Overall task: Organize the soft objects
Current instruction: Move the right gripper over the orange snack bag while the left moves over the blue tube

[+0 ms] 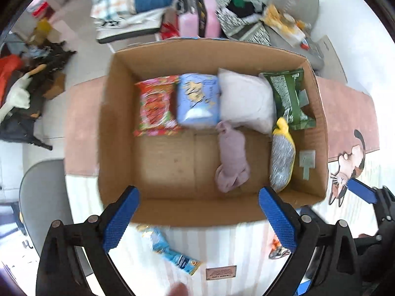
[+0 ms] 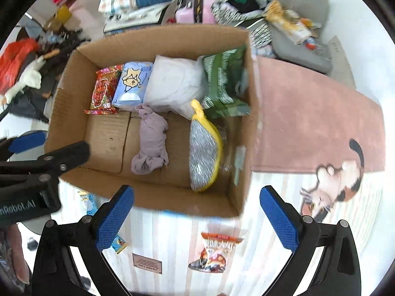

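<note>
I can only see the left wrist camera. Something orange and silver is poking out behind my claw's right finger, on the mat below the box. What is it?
Observer: It is an orange snack packet, lying flat on the striped mat, outside the cardboard box.
Operator: Is the right claw holding anything?
Observer: No. The right claw is open and empty, and the packet lies on the mat in the gap between its two fingers.
</note>
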### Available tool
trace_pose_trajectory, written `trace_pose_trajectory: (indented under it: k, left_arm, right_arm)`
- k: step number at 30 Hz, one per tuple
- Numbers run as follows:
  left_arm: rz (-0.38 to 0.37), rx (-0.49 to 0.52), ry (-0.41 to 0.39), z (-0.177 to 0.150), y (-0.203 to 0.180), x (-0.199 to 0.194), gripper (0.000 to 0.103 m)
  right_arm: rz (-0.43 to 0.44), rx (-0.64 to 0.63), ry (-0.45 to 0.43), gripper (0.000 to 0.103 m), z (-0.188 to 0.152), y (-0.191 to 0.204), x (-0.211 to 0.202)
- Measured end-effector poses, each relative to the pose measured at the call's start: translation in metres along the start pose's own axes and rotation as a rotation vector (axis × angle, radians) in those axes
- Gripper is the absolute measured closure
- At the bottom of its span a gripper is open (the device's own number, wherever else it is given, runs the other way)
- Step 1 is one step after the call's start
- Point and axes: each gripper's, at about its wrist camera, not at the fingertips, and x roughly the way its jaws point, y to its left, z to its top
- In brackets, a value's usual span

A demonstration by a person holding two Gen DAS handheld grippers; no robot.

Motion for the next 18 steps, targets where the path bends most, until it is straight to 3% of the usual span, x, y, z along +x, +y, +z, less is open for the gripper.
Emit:
trace_pose_trajectory:
  k: [3,7,9,12,18]
  left_arm:
    - [-0.018,-0.04,0.001,-0.036,0.005,0.011,0.004]
    - [-0.049,-0.124,0.079,-0.097,0.033,0.037,0.004]
    - [-0.069,-0.173,0.133,-0.123,0.049,0.056,0.015]
    - [-0.11,-0.249,0.231,-0.143,0.066,0.093,0.039]
    - [-0.169,-0.357,0.32,-0.153,0.084,0.146,0.04]
  right_arm:
    - [-0.014,0.019,-0.012,0.0,-0.037,-0.004,-0.003]
    - [-0.006,0.057,0.07,0.0,-0.09,-0.009,0.026]
    - [0.005,0.092,0.112,0.0,-0.111,-0.016,0.045]
    - [-0.001,0.138,0.162,0.0,-0.133,-0.027,0.075]
    - [-0.012,0.186,0.205,0.0,-0.146,-0.038,0.114]
